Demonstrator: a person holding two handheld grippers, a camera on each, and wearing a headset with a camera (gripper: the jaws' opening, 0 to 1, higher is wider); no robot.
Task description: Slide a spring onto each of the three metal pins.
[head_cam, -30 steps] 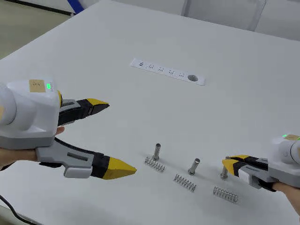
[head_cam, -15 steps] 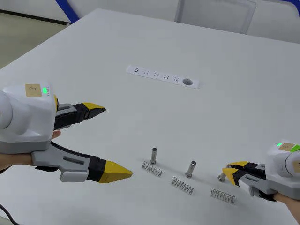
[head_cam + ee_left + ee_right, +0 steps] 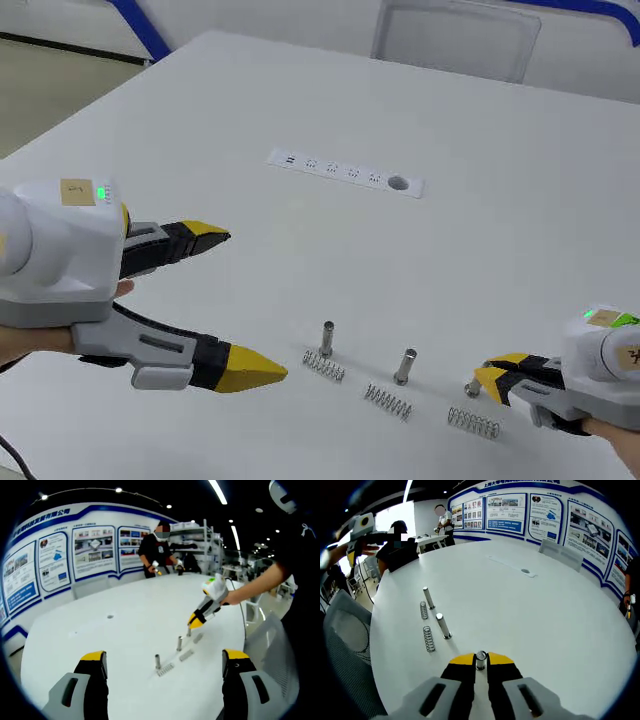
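Your left tool point(image 3: 240, 300): the jaws are spread wide with nothing between them. You hold it above the left part of the worktop point(image 3: 480, 200), tips pointing toward the row of pins and well apart from it.
Your right tool point(image 3: 480, 664): the jaws are drawn in against the right pin point(image 3: 480, 655). Its round head shows between the two yellow tips.
Left pin point(image 3: 327, 337): stands upright on the worktop, with nothing touching it.
Middle pin point(image 3: 405, 365): stands between the other two, also free.
Left spring point(image 3: 323, 367): lies flat just beside the foot of the left pin, on your side of it.
Middle spring point(image 3: 388, 402): lies flat just in front of the middle pin.
Right spring point(image 3: 472, 423): lies flat near the right pin, below the tips of your right tool, not on the pin.
Power strip point(image 3: 345, 172): white, lying farther back on the worktop, well apart from the pins.
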